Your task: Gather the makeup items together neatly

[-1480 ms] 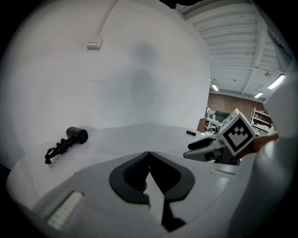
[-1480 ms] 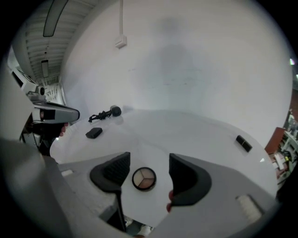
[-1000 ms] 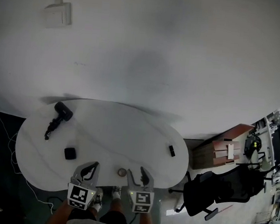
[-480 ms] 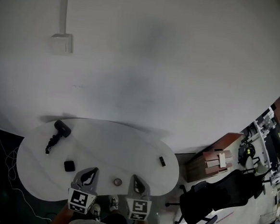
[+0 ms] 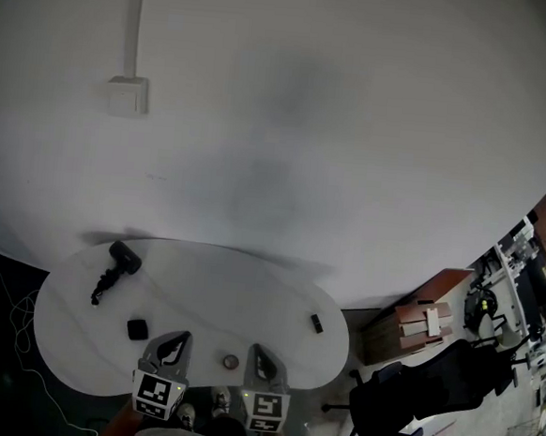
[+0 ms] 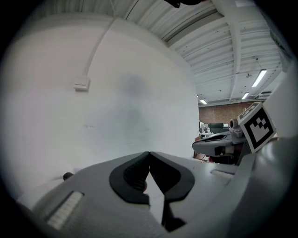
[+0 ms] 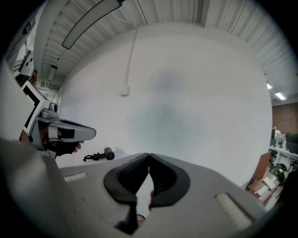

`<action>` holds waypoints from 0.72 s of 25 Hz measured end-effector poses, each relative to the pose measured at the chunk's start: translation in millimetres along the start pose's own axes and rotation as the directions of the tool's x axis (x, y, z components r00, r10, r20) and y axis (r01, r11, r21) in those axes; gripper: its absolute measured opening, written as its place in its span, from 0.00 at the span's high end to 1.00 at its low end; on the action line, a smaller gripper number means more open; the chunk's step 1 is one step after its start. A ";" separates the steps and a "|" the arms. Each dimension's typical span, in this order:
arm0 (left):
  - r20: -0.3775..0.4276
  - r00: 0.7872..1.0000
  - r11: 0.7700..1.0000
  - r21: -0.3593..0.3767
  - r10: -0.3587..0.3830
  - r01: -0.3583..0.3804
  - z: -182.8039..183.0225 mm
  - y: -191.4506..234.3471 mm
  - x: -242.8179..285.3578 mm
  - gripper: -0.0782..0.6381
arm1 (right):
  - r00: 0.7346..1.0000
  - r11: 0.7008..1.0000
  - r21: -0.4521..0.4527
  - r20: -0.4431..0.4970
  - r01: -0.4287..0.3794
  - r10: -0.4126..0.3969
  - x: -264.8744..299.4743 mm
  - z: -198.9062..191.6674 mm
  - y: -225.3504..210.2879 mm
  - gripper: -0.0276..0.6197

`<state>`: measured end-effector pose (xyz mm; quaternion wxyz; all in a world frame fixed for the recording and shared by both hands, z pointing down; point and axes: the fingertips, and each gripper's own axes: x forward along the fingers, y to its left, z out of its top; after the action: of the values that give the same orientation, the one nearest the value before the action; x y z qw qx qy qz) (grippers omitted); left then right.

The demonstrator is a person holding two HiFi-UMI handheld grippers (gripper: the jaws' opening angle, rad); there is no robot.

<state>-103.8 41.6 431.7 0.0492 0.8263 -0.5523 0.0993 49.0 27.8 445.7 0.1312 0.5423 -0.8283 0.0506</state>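
Note:
A white oval table [image 5: 211,287] carries the makeup items, spread apart. A black brush-like tool [image 5: 114,270] lies at the far left; it also shows in the right gripper view as the black tool [image 7: 100,155]. A black square compact [image 5: 136,329] sits near the left front. At the front edge rests a small round pot [image 5: 231,360], between the two grippers. A small black tube [image 5: 316,324] lies at the right. My left gripper [image 5: 185,335] [image 6: 149,153] is shut and empty. The right gripper [image 5: 254,348] [image 7: 149,154] is also shut, with nothing between its pads.
A white wall fills the background, with a socket box [image 5: 129,96] and a conduit above it. To the right of the table stand a wooden cabinet [image 5: 425,318] and a black office chair [image 5: 429,385]. The floor around is dark.
The right gripper's jaws have gone from open to shut. The head view has tilted upward, so the table and grippers sit lower in the picture. The items have not moved.

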 end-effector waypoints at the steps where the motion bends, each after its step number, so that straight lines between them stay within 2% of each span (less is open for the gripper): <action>1: 0.000 1.000 1.000 0.004 0.007 -0.007 1.6 2.9 -1.0 0.88 | 1.000 1.000 -0.001 0.001 -0.013 0.013 3.2 1.6 3.8 0.95; 5: 0.000 0.998 0.998 0.001 0.056 -0.056 1.3 20.6 -7.5 0.88 | 0.997 0.997 -0.013 0.008 -0.077 0.077 19.2 7.3 24.9 0.95; 10: -0.023 0.988 0.988 -0.026 0.154 -0.154 -10.1 53.6 -24.7 0.88 | 0.984 0.983 -0.037 0.003 -0.180 0.181 42.8 13.2 61.1 0.95; 14: -0.038 0.971 0.970 -0.045 0.238 -0.240 -15.4 81.7 -43.6 0.88 | 0.963 0.962 -0.055 -0.005 -0.268 0.268 61.5 16.6 93.6 0.95; 18: -0.064 0.944 0.942 -0.068 0.324 -0.328 -28.6 106.9 -67.7 0.88 | 0.935 0.932 -0.065 -0.018 -0.355 0.355 75.4 17.1 130.3 0.95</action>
<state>-230.6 66.9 441.8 0.0786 0.7182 -0.6832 0.1061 -100.9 10.2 457.4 0.1408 0.3789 -0.9135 0.0471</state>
